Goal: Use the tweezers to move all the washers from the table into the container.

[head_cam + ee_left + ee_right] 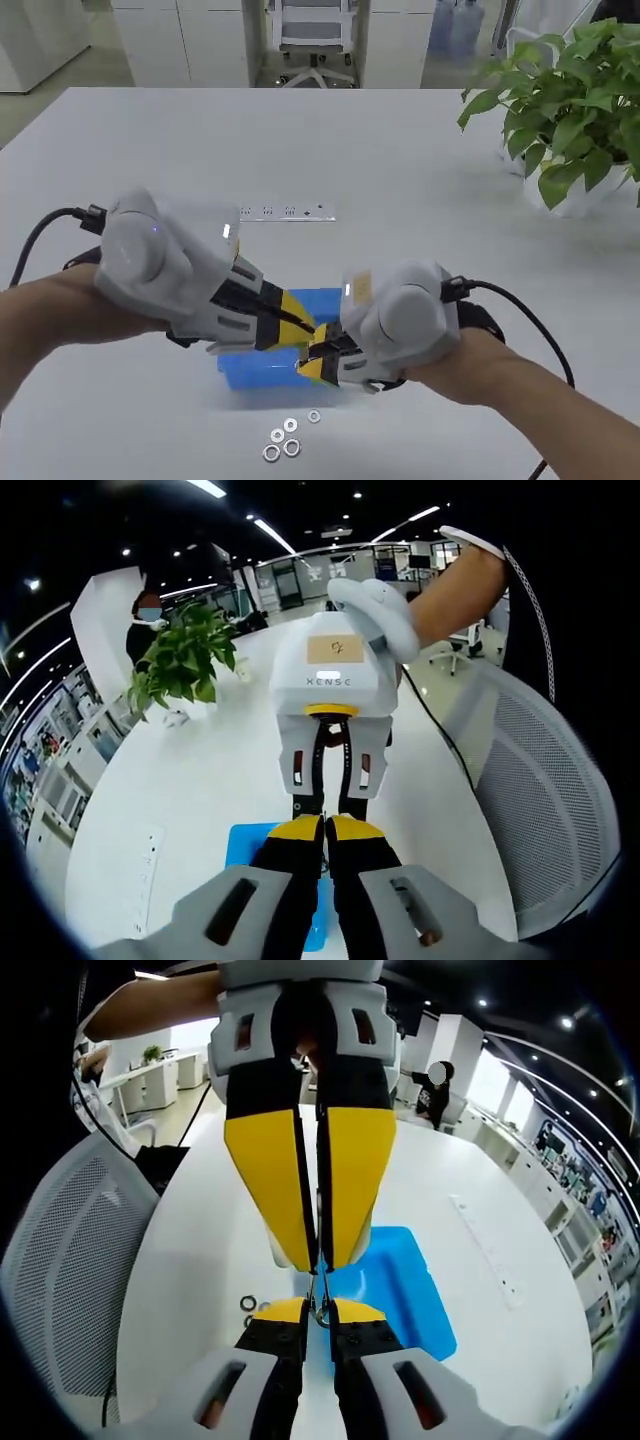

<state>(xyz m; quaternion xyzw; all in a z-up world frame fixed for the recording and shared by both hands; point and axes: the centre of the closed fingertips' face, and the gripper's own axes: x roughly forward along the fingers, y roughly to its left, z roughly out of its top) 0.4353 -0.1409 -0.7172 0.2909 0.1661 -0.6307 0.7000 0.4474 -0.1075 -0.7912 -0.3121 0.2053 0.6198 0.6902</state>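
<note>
Right gripper view, tweezers [318,1298] pinched between jaws

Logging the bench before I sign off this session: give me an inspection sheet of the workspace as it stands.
Surface: white table, no spills seen.
Job's things: blue container, partly hidden under the grippers; five washers clustered on the table outside it, nearer the person; thin metal tweezers between the jaws.
Clutter: nothing seen.
Grippers: left gripper shut on the tweezers; right gripper faces it tip to tip, jaws closed to a narrow slit around the tweezers' end.
Cables: black cable trails from the left gripper, another from the right.
Surroundings: socket strip set in the table; potted plant at its far right; office chair beyond.
</note>
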